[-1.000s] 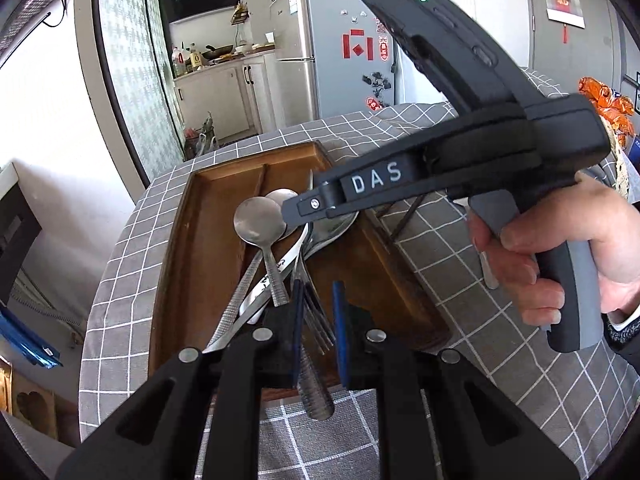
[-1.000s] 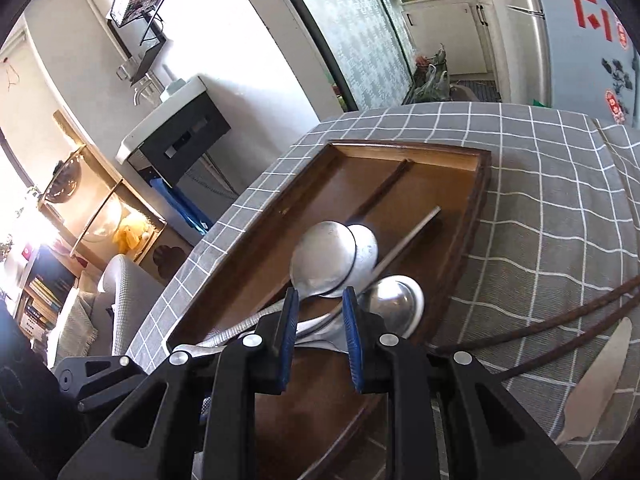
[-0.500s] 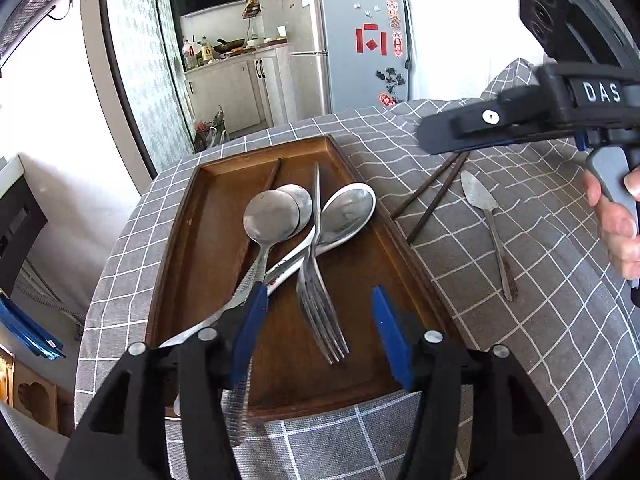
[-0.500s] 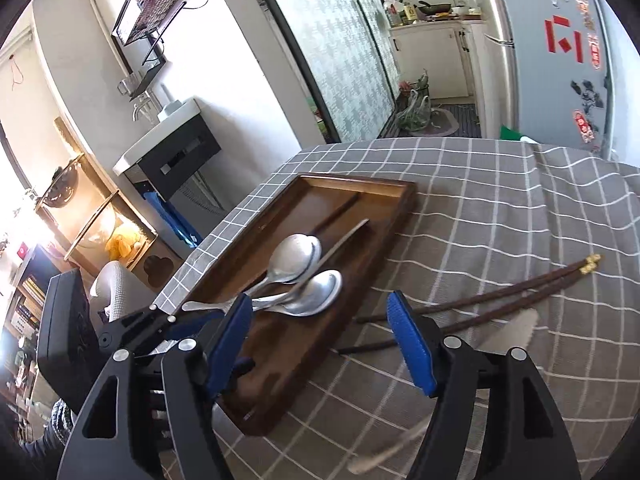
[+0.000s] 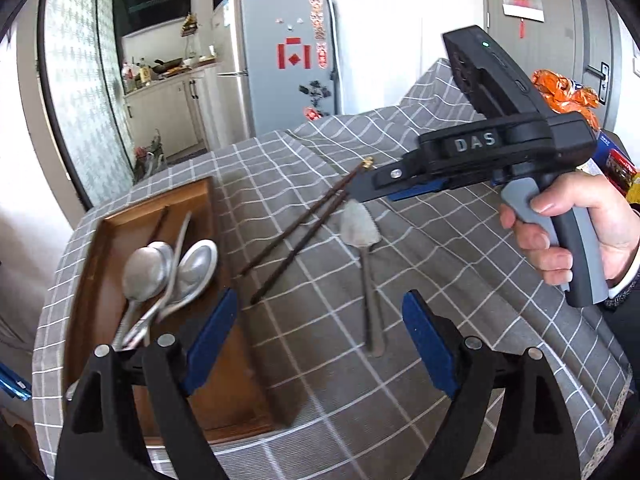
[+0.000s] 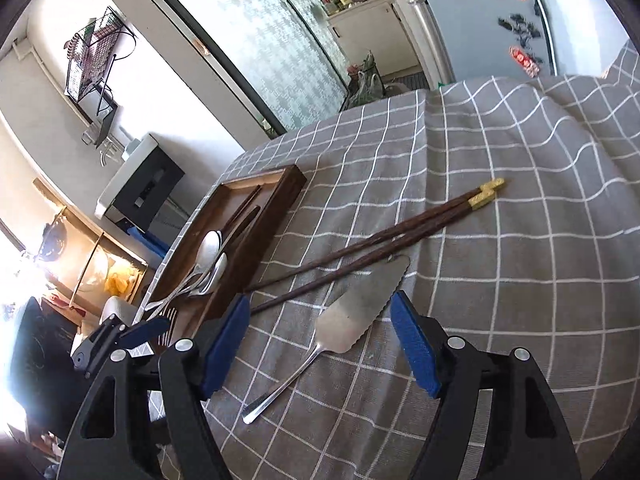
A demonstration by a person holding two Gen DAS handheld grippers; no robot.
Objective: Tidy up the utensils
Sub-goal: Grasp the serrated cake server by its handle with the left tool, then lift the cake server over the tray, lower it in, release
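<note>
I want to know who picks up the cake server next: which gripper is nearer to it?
Right. The right gripper hangs open directly over the cake server; the left gripper is open near its handle end, closer to the tray.

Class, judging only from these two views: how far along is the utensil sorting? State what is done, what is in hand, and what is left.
Done: the spoons and a fork lie in the wooden tray.
In hand: nothing. The left hand-held gripper and right hand-held gripper have just opened and are empty.
Left: the chopsticks and cake server lie on the checked tablecloth, outside the tray.
</note>
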